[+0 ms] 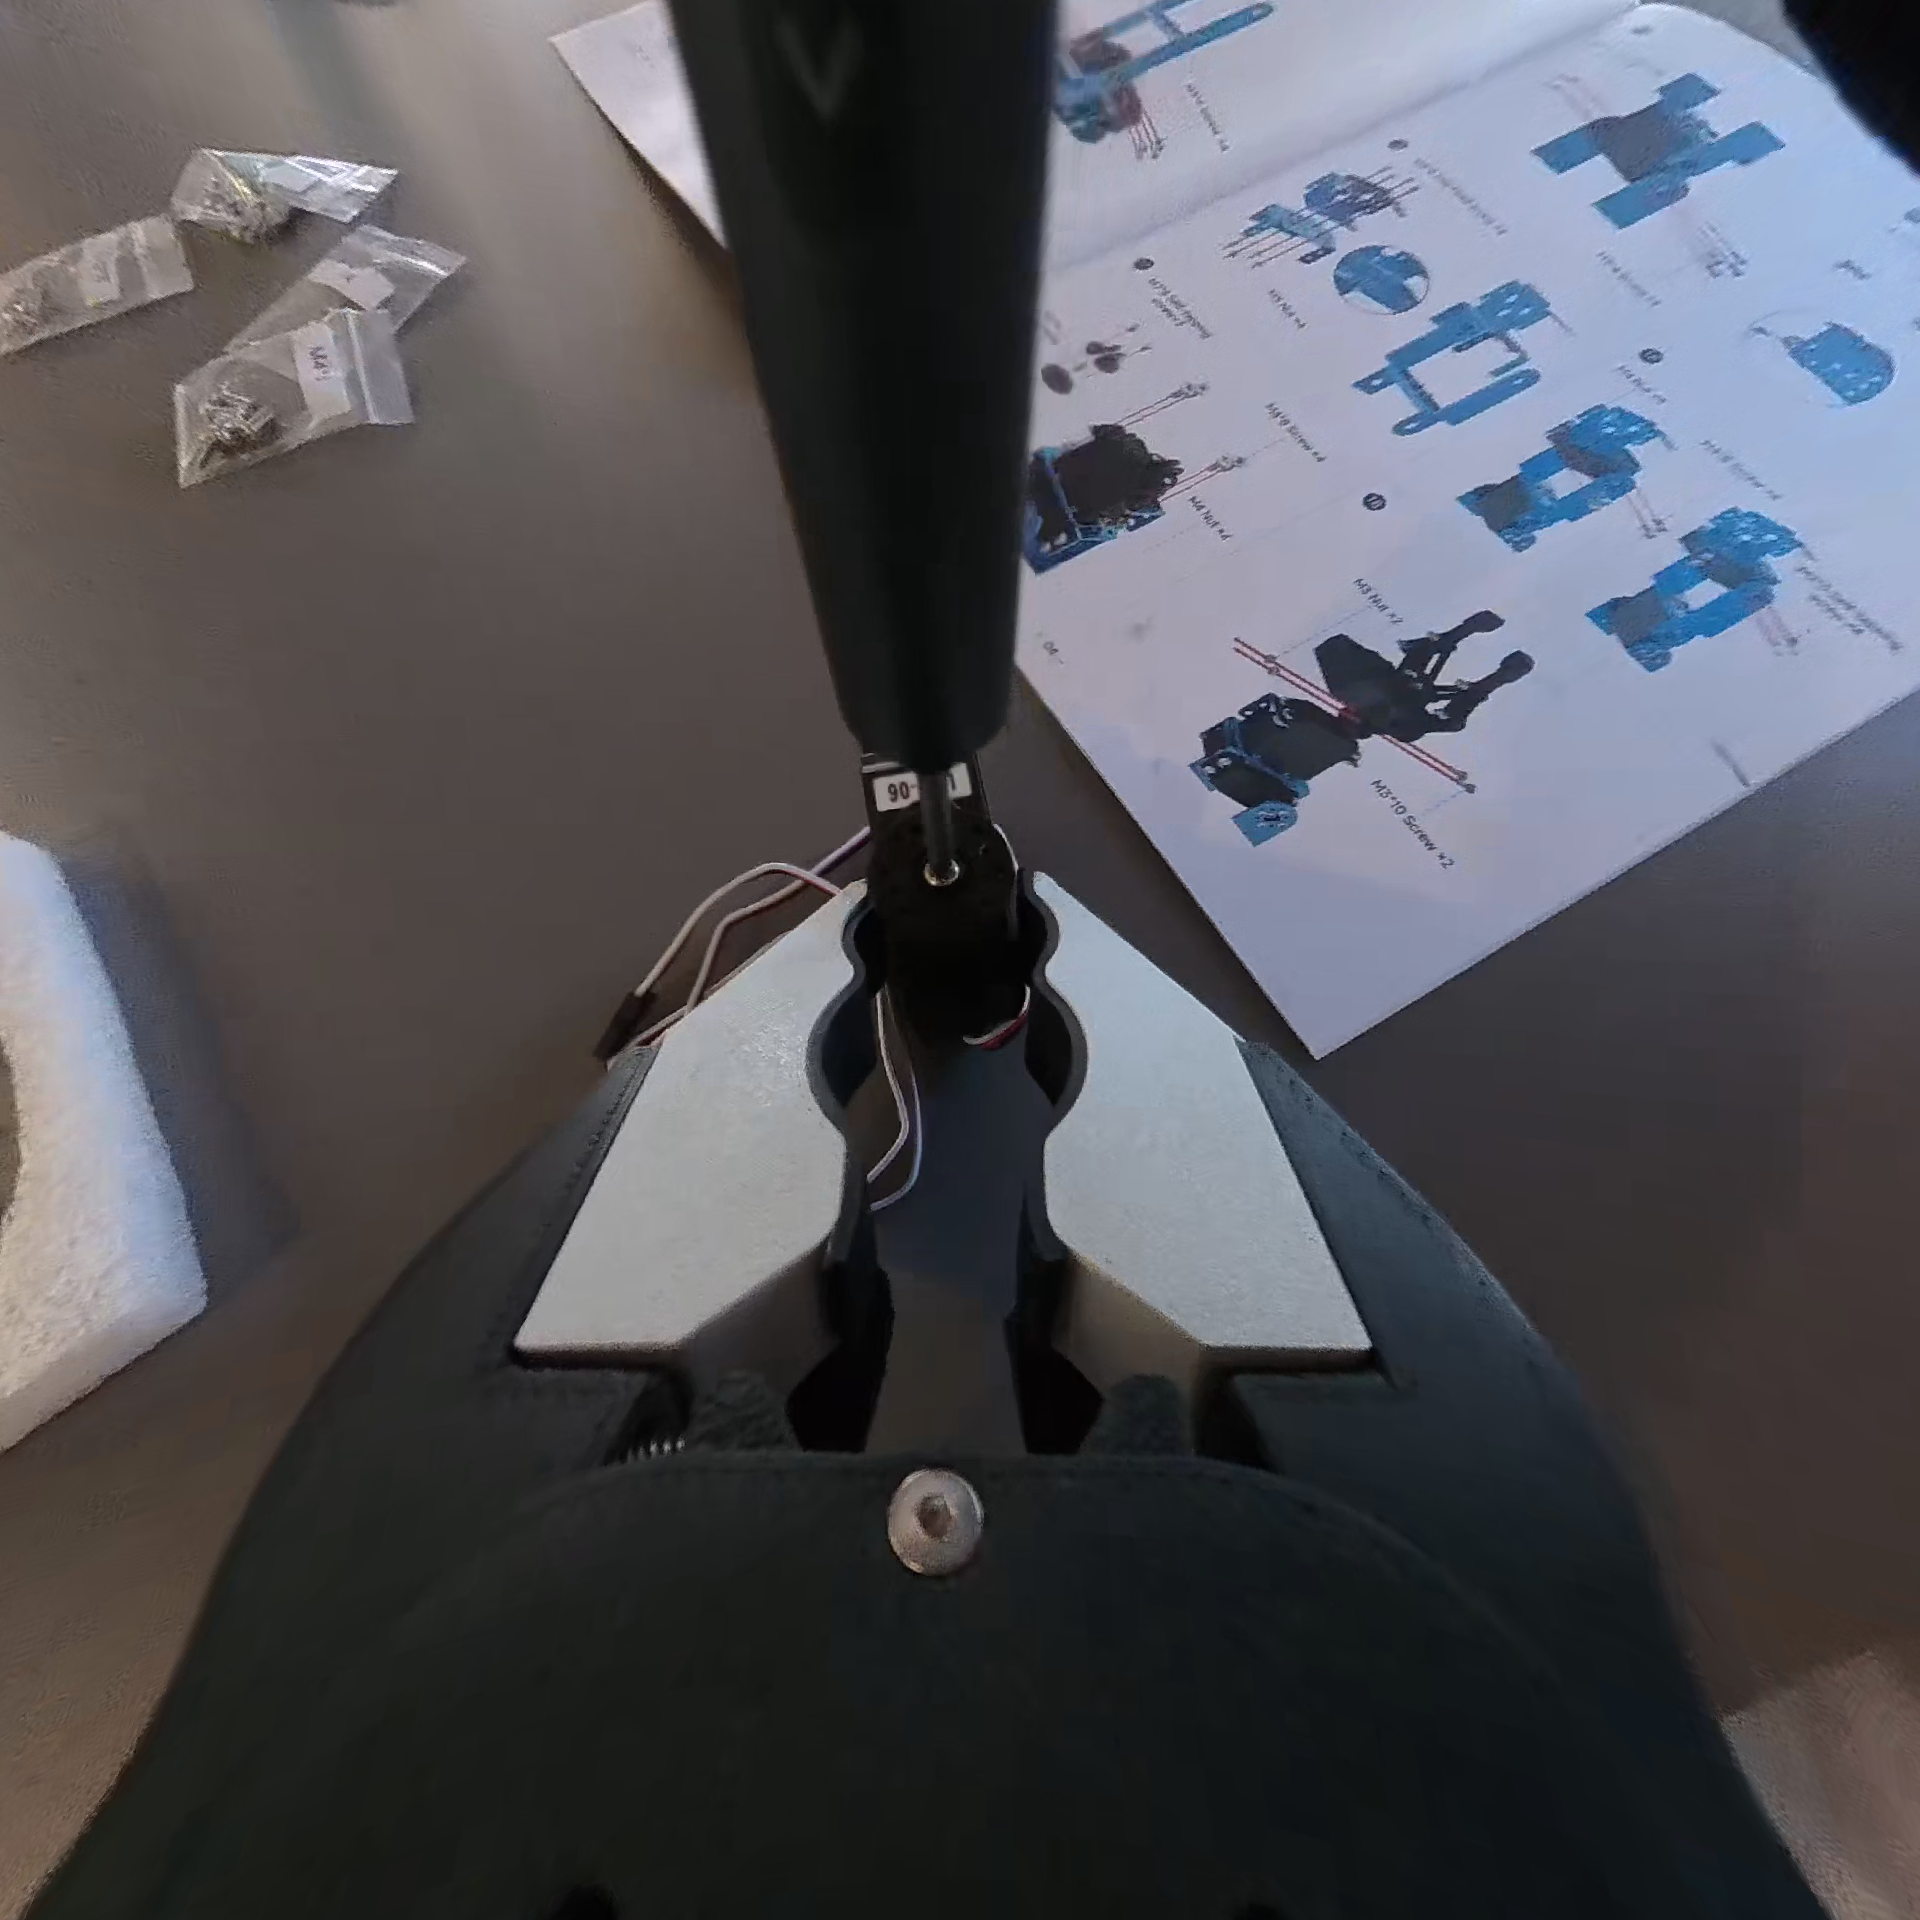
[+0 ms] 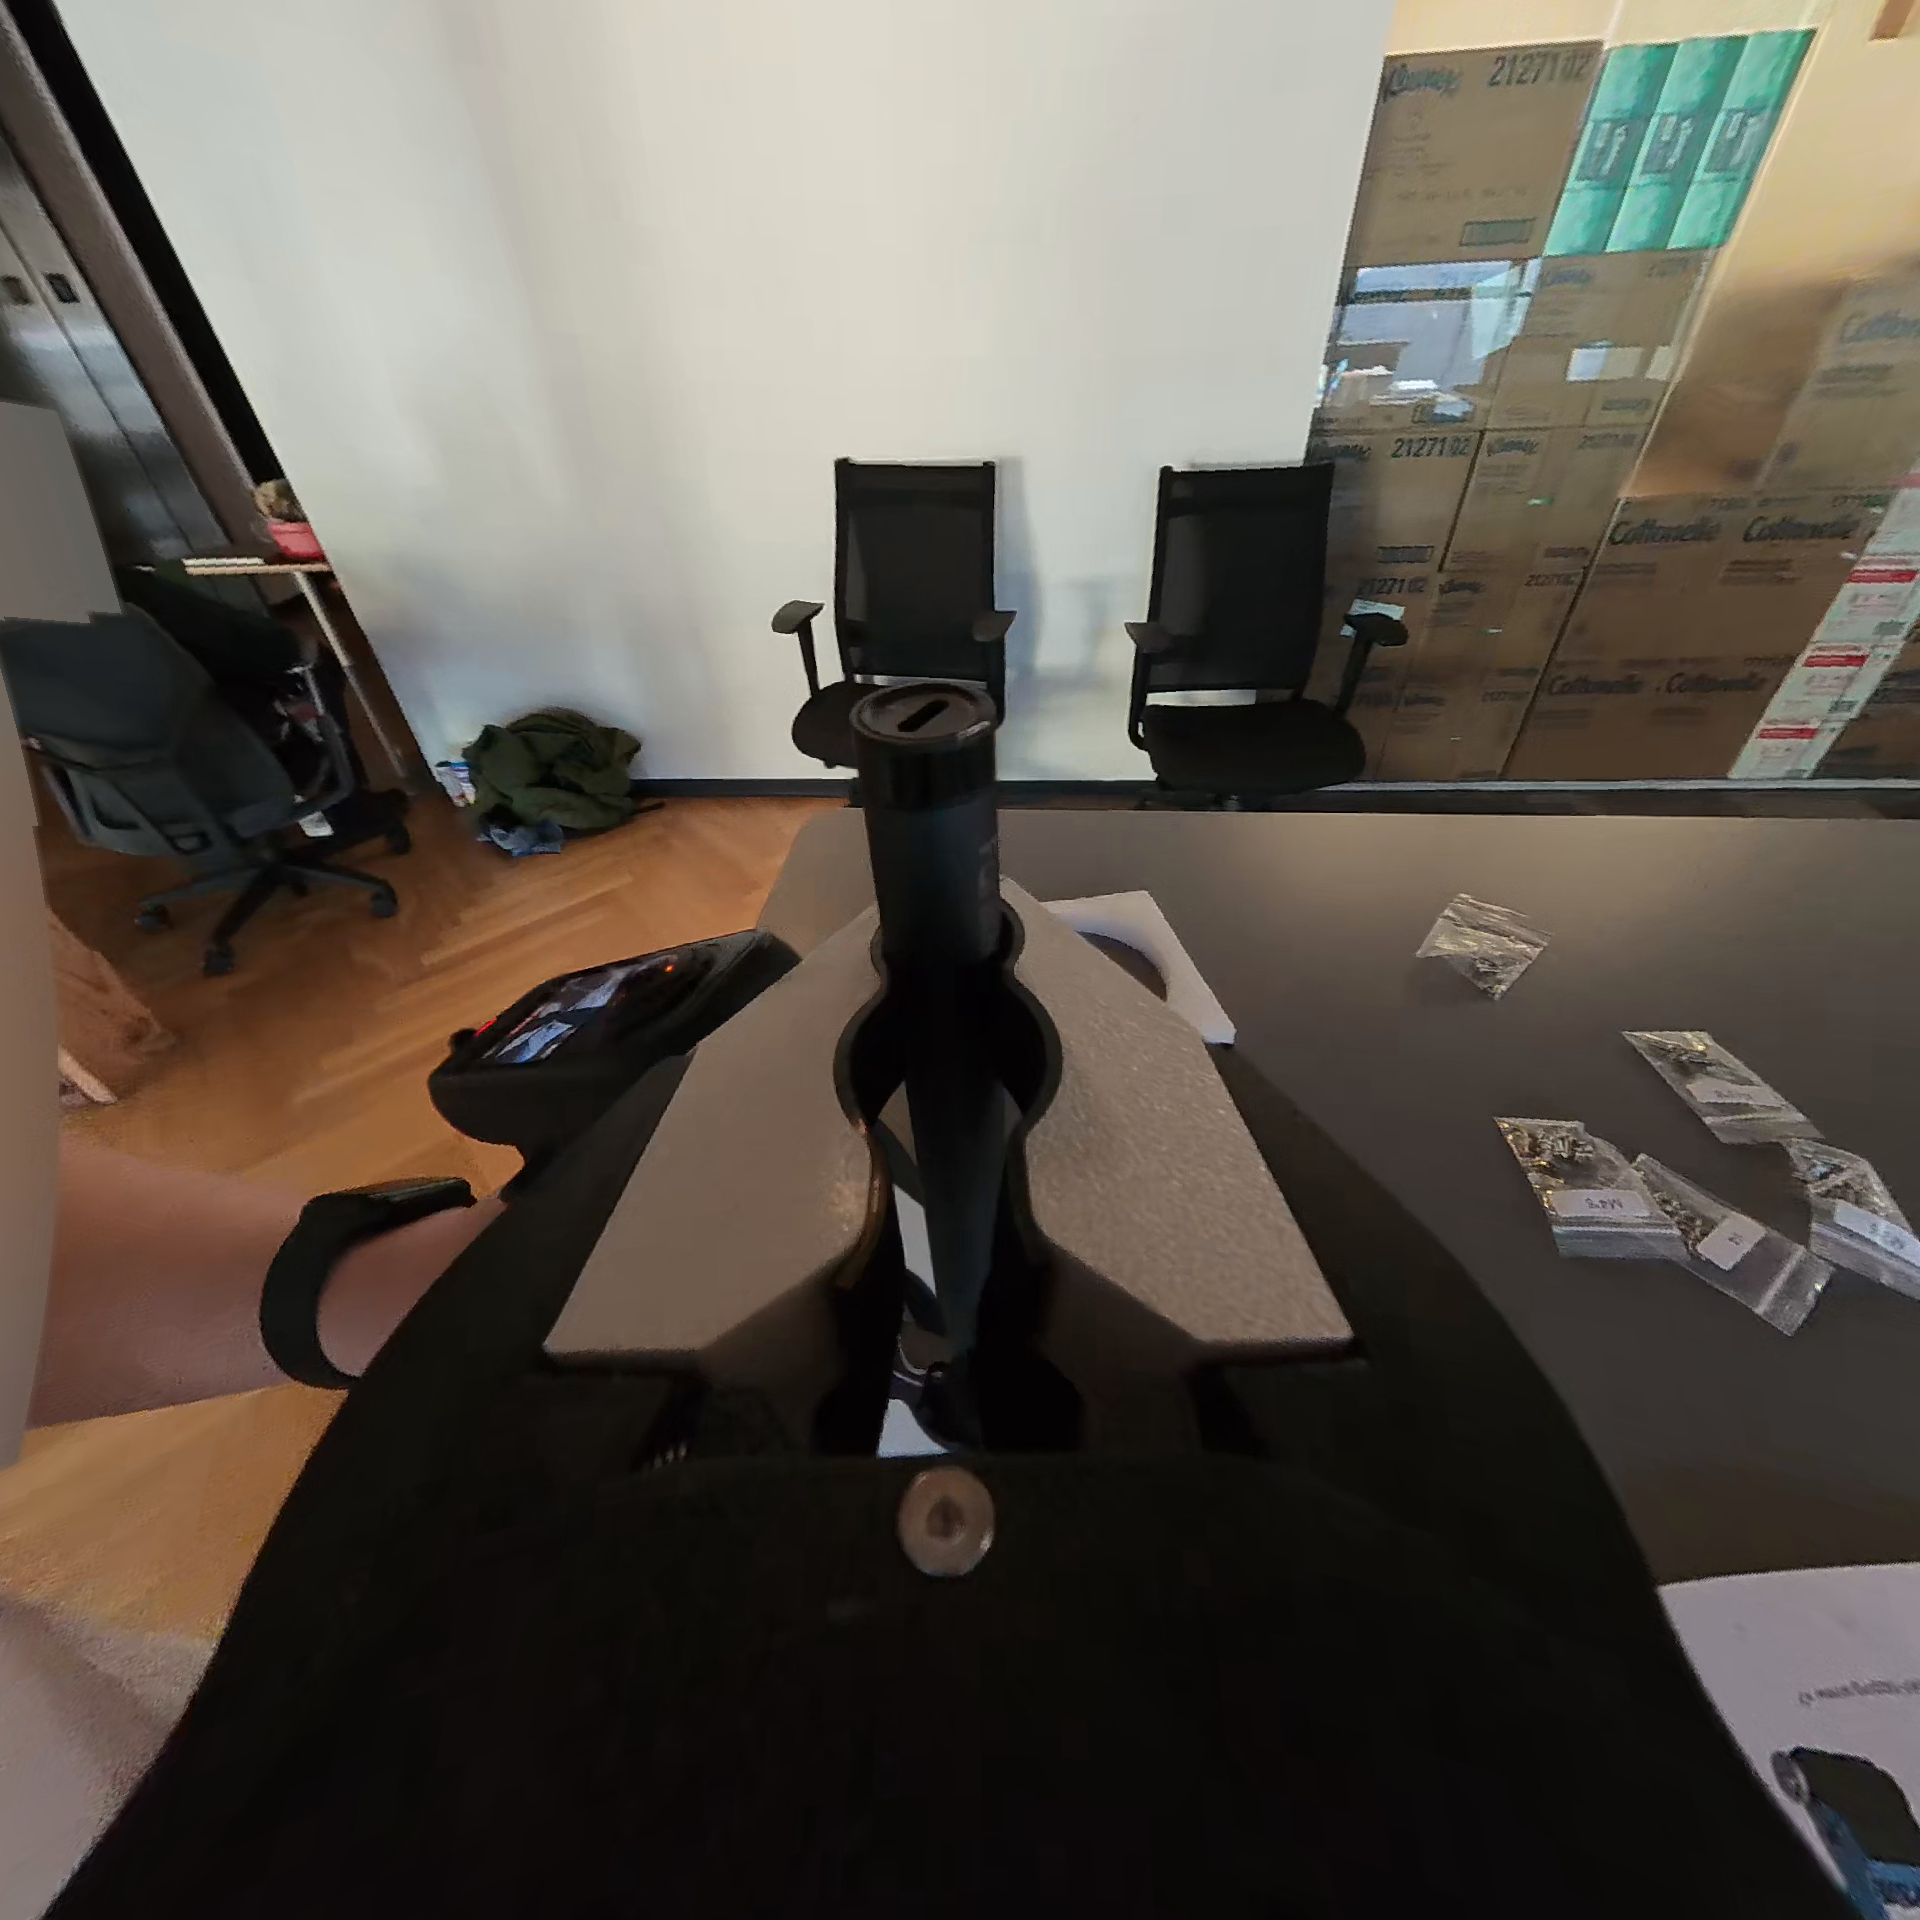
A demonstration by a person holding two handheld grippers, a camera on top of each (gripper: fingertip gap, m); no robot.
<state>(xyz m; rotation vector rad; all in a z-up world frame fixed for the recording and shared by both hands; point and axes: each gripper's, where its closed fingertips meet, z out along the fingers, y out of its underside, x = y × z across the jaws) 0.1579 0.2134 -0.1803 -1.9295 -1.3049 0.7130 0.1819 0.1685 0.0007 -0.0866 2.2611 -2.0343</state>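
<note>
My left gripper (image 1: 943, 914) is shut on a small black servo motor (image 1: 940, 914) with thin white, red and dark wires (image 1: 727, 914) trailing to the left over the table. A black screwdriver (image 1: 883, 364) comes down from above; its thin bit (image 1: 940, 831) sits on a silver screw (image 1: 935, 876) on the servo. My right gripper (image 2: 940, 925) is shut on that same black screwdriver (image 2: 935, 883) and holds its handle upright, the round cap end pointing up. The left gripper's body (image 2: 613, 1008) and a person's wrist with a black band (image 2: 322, 1278) show at the left.
An open instruction booklet (image 1: 1455, 520) with blue part drawings lies at the right. Several clear bags of screws (image 1: 291, 384) lie at the upper left, also in the right wrist view (image 2: 1662, 1195). A white foam block (image 1: 73, 1143) is at the left edge. Office chairs (image 2: 914, 613) and stacked cardboard boxes (image 2: 1610, 520) stand beyond the dark table (image 2: 1455, 1039). Spacing between my two grippers at the tips: around 20 cm. My left gripper is the nearer one to the white foam block (image 1: 73, 1143): about 15 cm, against 20 cm.
</note>
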